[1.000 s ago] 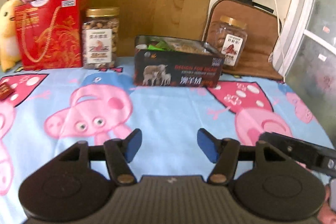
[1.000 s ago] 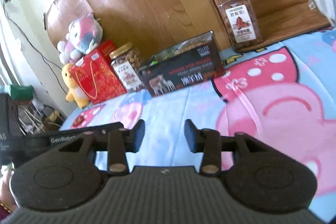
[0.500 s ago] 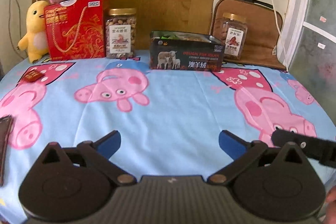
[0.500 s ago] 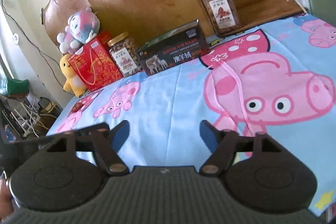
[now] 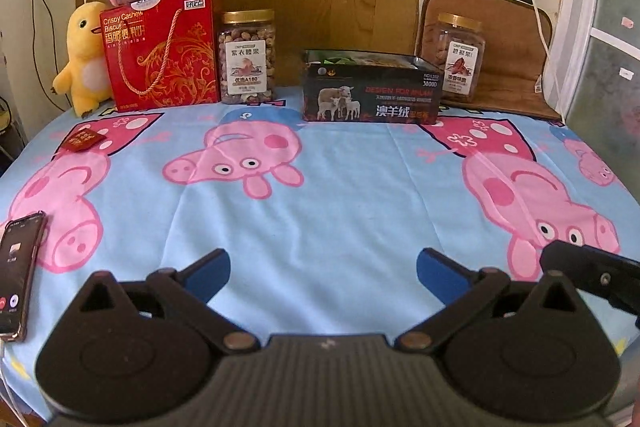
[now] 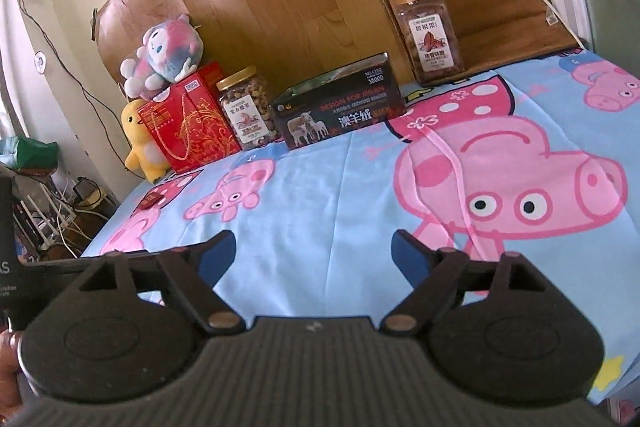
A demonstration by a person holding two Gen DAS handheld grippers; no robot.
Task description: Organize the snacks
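left gripper (image 5: pixel 323 269): jaws spread wide, empty | right gripper (image 6: pixel 313 254): jaws spread wide, empty | black sheep-print box (image 5: pixel 372 91): open-topped, upright at table's far edge, between cashew jar (image 5: pixel 247 57) and pecan jar (image 5: pixel 458 55) | red snack packet (image 5: pixel 83 140): flat, far left

surface: pig-print sheet (image 5: pixel 340 195) | on it: black box (image 5: pixel 372 91); red packet (image 5: pixel 85 139); phone (image 5: pixel 18 267)

Left wrist cam: low over near edge of the desk (image 5: pixel 320 187), facing straight at back row w/ black box (image 5: pixel 372 91) centred, well apart. Right wrist cam: similar height, tilted, looking diagonally left. Both share black box (image 6: pixel 340 111), jars, red box (image 5: pixel 160 51).
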